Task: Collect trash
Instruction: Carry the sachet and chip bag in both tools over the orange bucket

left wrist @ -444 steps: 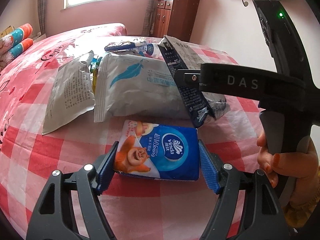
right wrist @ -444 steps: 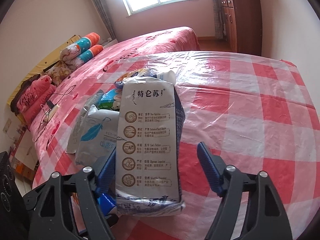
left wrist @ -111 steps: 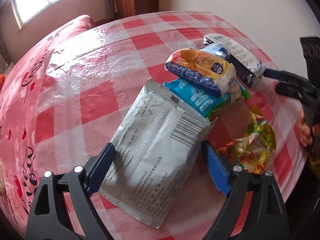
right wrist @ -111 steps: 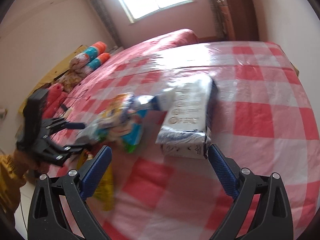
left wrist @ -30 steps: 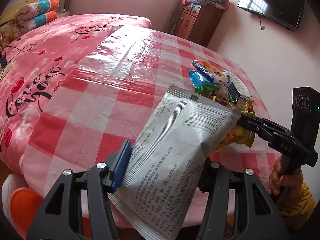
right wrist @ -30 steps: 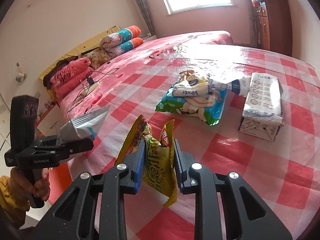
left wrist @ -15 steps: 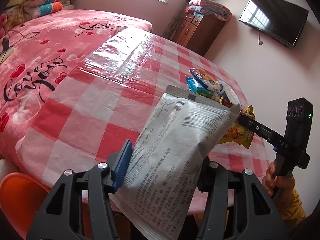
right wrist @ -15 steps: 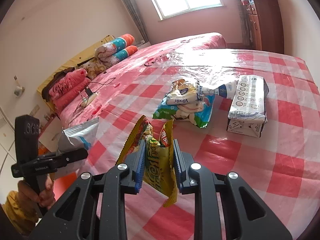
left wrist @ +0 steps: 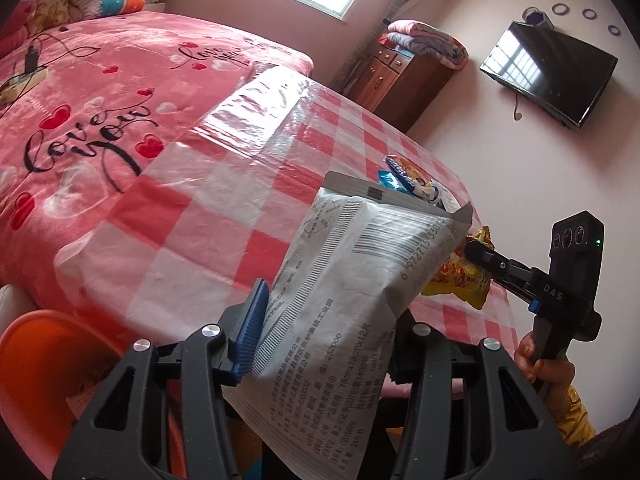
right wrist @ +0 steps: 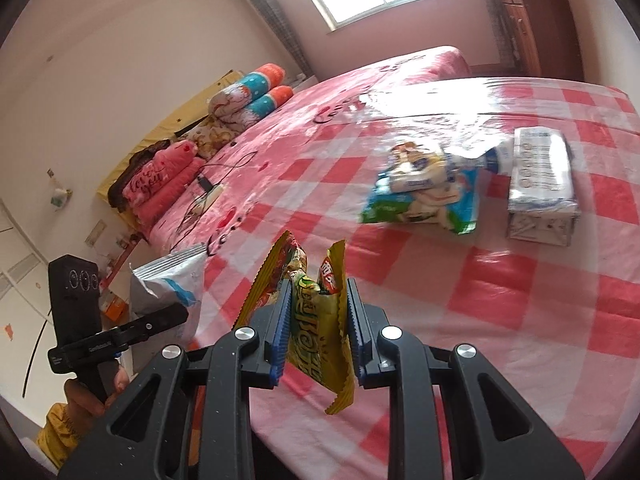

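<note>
At the bottom centre of the left wrist view, a large silver-grey pouch [left wrist: 352, 304] is held between the blue pads of the left gripper [left wrist: 324, 332], whose jaws are closing on it; the pouch is lifted clear of the checked tablecloth [left wrist: 224, 184] and tilted toward the upper right. At the bottom centre of the right wrist view, a crumpled yellow snack wrapper [right wrist: 316, 320] is pinched by the right gripper [right wrist: 316, 336], its jaws pressed tight together on the foil (the wrapper's ends stick out above and below the pads). Farther off, in the right of that view, a pile of tissue packs [right wrist: 424, 192] is seen lying on the cloth, with a milk carton [right wrist: 544, 200] just beside it. A pink bed [left wrist: 88, 92] is seen beyond, in the upper left of the left wrist view.
</note>
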Motion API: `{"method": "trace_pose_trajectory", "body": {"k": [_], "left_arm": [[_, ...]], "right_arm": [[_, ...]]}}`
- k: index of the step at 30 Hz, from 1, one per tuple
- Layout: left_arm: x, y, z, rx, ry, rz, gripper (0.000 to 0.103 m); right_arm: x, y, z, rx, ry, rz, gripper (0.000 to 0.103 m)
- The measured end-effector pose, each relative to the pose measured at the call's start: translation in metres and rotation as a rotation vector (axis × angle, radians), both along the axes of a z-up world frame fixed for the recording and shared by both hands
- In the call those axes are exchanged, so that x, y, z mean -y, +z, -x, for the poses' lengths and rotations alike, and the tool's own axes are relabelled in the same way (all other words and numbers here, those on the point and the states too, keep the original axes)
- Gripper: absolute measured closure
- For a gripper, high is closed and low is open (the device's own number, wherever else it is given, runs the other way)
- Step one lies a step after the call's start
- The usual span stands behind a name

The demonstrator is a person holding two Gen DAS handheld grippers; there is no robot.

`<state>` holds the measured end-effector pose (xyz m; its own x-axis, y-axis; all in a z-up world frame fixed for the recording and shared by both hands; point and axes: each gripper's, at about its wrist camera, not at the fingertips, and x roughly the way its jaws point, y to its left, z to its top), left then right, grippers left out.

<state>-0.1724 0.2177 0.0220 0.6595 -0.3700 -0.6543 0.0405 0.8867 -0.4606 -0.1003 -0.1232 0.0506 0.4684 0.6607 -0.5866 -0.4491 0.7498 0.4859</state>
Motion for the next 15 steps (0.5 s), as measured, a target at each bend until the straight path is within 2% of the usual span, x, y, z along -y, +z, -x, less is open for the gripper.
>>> {"method": "trace_pose_trajectory", "body": {"k": [8, 15], "left_arm": [[-0.041, 0.003, 0.038, -0.001, 0.093, -0.008, 0.052], [-0.094, -0.01, 0.075, -0.041, 0.235, -0.015, 0.052]], "right_arm": [[-0.06, 0.006, 0.017, -0.016, 0.142, 0.012, 0.076], [-0.123, 0.008, 0.033, -0.036, 0.301, 0.02, 0.076]]}}
